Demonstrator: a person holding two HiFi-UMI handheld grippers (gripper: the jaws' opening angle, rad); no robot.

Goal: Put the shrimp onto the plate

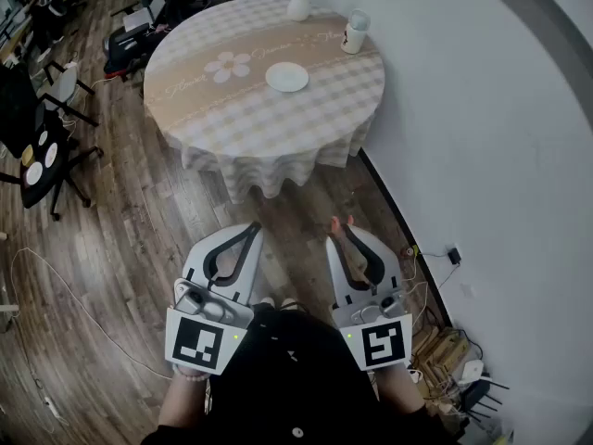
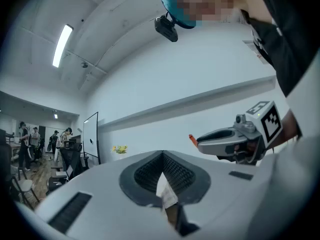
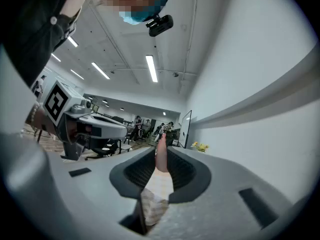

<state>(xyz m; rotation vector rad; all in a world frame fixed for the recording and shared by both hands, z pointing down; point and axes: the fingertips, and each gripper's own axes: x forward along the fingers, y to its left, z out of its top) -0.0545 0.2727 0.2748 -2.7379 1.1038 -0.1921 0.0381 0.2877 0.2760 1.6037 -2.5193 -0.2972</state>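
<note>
Step in hand: carry. Your right hand-held gripper (image 1: 341, 232) clamped on shrimp (image 3: 161, 153), pink tail poking past jaw tips. Your left hand-held gripper (image 1: 254, 231) has jaws together, nothing between them. Plate (image 1: 287, 77) sits bare on round checked counter (image 1: 269, 128), well ahead of you; vase (image 1: 298, 4) and cup (image 1: 355, 31) beyond it. Next move, as judged: walk up to counter, reach right over plate centre, lower, then release. Keep clear of cup.
</note>
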